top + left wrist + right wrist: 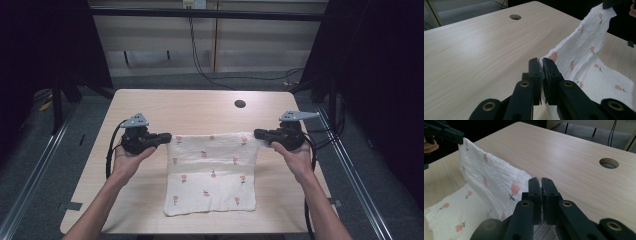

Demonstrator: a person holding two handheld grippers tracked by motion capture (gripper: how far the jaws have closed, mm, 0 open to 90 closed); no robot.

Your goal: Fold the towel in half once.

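A white cloth [212, 170] printed with small pink flowers lies on the light wooden table [200, 107], its far edge lifted off the surface. My left gripper [167, 138] is shut on the cloth's far left corner and my right gripper [257, 134] is shut on the far right corner. In the left gripper view the jaws [541, 65] pinch the cloth [584, 50], which stretches up to the other gripper [610, 3]. In the right gripper view the closed gripper [541, 185] holds the cloth [489, 180], which spans to the other gripper [446, 132]. The near half rests flat.
A round cable hole [240, 104] sits in the table's far right area. Dark frame posts stand at both sides, and cables [200, 60] trail on the floor behind the table. Bare tabletop lies beyond the cloth and to its left and right.
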